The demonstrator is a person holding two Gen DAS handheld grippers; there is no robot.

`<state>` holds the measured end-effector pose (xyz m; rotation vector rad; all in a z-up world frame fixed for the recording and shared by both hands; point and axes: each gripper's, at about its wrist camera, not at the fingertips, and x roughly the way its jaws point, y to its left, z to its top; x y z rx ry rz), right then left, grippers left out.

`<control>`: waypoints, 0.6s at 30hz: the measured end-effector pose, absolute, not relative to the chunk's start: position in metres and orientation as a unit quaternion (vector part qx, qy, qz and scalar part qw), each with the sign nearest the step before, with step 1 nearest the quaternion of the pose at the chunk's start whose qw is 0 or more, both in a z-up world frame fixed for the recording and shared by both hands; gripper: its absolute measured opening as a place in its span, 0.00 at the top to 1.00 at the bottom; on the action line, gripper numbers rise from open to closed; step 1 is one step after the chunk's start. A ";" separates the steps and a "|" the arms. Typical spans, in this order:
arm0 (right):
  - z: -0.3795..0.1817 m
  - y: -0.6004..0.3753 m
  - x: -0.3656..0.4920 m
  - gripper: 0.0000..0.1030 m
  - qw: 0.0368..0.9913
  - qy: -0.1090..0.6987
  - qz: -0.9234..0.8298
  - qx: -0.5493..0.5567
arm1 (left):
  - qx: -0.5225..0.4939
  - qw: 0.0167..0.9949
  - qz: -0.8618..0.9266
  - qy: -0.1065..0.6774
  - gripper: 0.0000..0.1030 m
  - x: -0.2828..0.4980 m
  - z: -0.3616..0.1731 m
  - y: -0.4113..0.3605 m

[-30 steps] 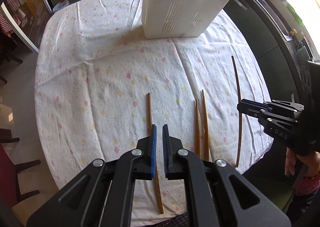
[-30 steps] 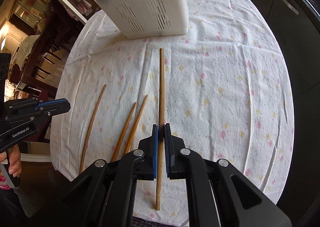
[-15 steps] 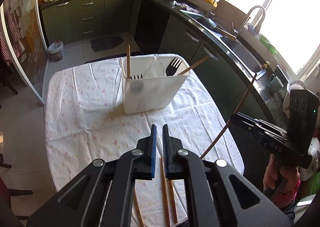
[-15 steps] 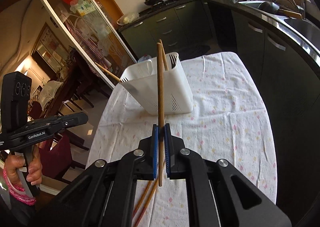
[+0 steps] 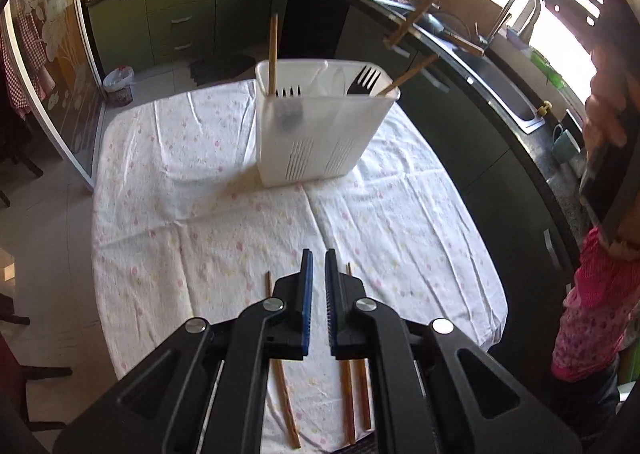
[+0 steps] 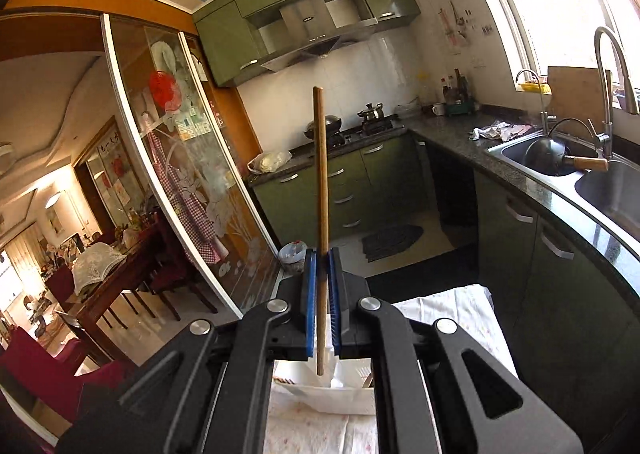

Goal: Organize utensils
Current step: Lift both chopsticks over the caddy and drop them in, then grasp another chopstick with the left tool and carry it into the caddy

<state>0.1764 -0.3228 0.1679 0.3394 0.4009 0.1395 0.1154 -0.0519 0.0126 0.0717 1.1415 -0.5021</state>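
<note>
While one chopstick (image 6: 321, 213) stands nearly upright in the right tongs (image 6: 321, 294), clamped low on its shaft with its bottom end just above the white holder (image 5: 324, 137), three more wait on the tabletop (image 5: 200, 213).

Item: wooden chopsticks. Judged light, stiff, thin and round, so apt to swivel or slip between flat pads; best taken a little off the middle, square across the shaft, leaving a free end to lead into the holder.

Location, relative to the holder: a single chopstick (image 5: 284, 378) and a pair of chopsticks (image 5: 354, 394) lie on the cloth well in front of it, at the near edge, partly hidden under the left tongs (image 5: 316, 294). Inside the holder: one upright stick at its left corner, another leaning out at its right, and black forks (image 5: 364, 79).

Left tongs: drawn together with only a thin slit between the blue pads, gripping nothing, held above the lying chopsticks.

Right tongs: pressed shut on the raised chopstick, held high over the holder.
</note>
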 end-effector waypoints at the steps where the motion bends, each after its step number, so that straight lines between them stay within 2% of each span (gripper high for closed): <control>1: 0.162 -0.321 0.185 0.93 0.963 0.203 0.063 0.164 | 0.036 0.797 -0.231 0.557 0.94 0.114 -0.003 -0.051; 4: 0.136 -0.318 0.213 0.93 0.960 0.226 0.050 0.157 | 0.041 0.757 -0.215 0.616 0.94 0.115 -0.050 -0.049; 8: 0.111 -0.308 0.231 0.93 0.958 0.248 0.040 0.136 | 0.051 0.731 -0.192 0.653 0.94 0.119 -0.089 -0.051; 15: 0.090 -0.291 0.234 0.93 0.958 0.264 0.041 0.104 | 0.058 0.689 -0.155 0.706 0.92 0.119 -0.128 -0.045; 18: 0.086 -0.285 0.232 0.93 0.959 0.262 0.040 0.095 | 0.060 0.685 -0.147 0.711 0.86 0.117 -0.134 -0.042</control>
